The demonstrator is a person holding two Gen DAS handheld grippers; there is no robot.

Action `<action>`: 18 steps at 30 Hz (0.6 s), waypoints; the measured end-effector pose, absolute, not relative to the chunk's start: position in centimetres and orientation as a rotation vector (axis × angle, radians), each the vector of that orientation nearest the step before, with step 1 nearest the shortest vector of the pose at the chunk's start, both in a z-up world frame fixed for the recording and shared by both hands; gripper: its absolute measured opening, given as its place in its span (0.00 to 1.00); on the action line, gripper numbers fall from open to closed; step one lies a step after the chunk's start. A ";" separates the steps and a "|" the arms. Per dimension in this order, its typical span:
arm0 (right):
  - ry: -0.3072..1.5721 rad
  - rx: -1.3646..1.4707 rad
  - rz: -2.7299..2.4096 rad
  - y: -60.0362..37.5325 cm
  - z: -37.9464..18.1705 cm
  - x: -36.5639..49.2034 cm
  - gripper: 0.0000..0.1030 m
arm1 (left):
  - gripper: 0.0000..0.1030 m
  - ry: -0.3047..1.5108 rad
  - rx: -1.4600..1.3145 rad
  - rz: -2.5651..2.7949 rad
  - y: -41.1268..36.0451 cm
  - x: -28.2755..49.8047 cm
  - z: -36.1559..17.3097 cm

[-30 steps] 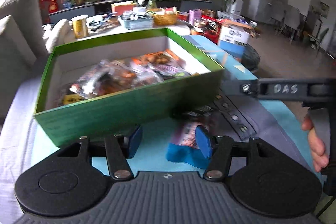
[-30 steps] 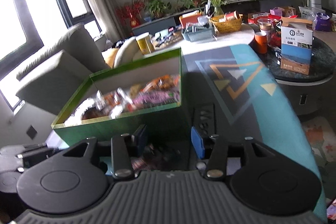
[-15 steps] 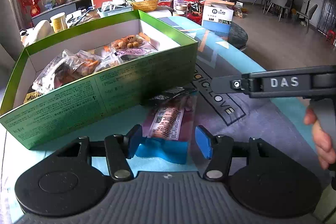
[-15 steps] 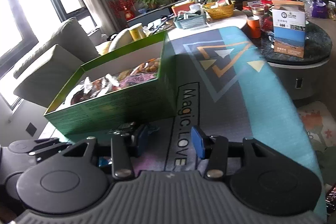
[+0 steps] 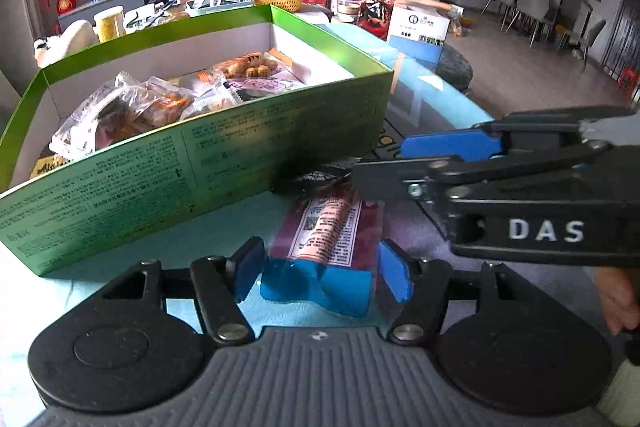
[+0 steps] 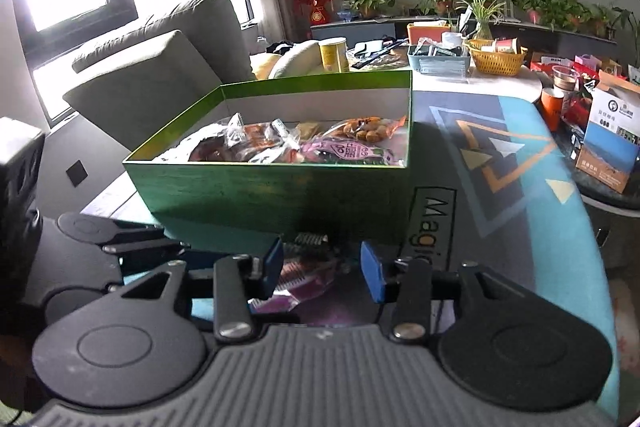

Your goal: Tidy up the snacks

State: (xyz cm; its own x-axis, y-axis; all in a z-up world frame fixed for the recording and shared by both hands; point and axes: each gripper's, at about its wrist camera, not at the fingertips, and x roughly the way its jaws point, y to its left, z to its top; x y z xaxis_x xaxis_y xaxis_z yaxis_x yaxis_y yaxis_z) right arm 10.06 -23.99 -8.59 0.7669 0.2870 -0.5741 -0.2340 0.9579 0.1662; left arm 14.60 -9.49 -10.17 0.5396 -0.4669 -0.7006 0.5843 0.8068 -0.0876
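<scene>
We found the snack packet (image 5: 336,227) lying flat on the mat (image 5: 120,263), just in front of the near wall of the green box (image 5: 192,163) and close to that box's right-hand near corner; its long axis ran away from our left gripper (image 5: 320,269), blue end nearest us and far end toward the box; our left gripper straddled that blue end, its jaws having just been opening, wide on either side and not pressing the packet; we judged this hand the nearer and better lined up to close across the short width; our right gripper (image 6: 322,267) hung over the packet's far end beside the box, jaws narrow with nothing pinched that we could see.
</scene>
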 end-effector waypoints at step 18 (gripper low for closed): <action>0.664 0.144 0.266 -22.3 -9.9 12.9 0.19 | 0.58 0.771 0.119 -0.649 -9.4 15.1 -10.2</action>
State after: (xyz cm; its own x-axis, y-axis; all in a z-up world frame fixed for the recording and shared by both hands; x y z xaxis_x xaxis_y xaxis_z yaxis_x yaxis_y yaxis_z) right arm 12.86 -22.26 -9.89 0.7555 0.2891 -0.5880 -0.1975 0.9561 0.2163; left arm 15.05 -9.43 -10.16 0.5344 -0.5009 -0.6808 0.5851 0.8005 -0.1297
